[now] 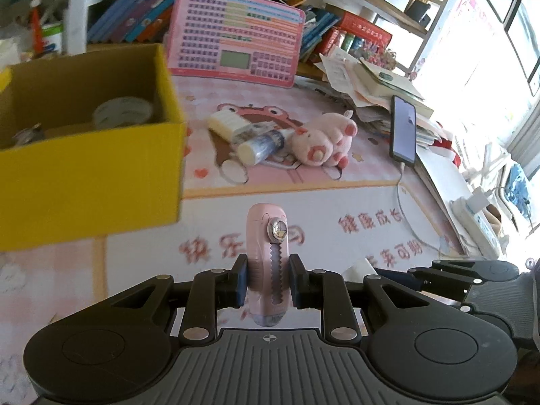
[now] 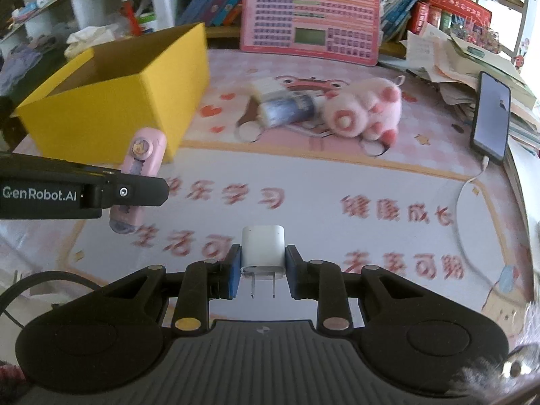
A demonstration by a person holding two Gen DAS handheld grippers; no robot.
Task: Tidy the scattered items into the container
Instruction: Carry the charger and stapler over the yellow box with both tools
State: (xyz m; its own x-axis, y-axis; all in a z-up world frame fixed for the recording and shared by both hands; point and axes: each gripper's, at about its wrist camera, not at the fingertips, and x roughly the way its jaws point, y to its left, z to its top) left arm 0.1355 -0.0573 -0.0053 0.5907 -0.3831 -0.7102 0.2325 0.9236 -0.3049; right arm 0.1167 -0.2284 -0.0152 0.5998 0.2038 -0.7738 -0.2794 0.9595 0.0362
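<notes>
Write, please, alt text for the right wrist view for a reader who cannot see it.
The right claw grips a white plug adapter, prongs toward the camera, above a pink desk mat. At left, the left claw holds a pink utility knife near a yellow box; a plush pig lies beyond.

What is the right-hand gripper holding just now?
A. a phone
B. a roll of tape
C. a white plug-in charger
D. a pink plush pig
C: the right gripper is clamped on a white charger block with its two metal prongs pointing back toward the camera, while the plush pig lies on the desk mat.
</notes>
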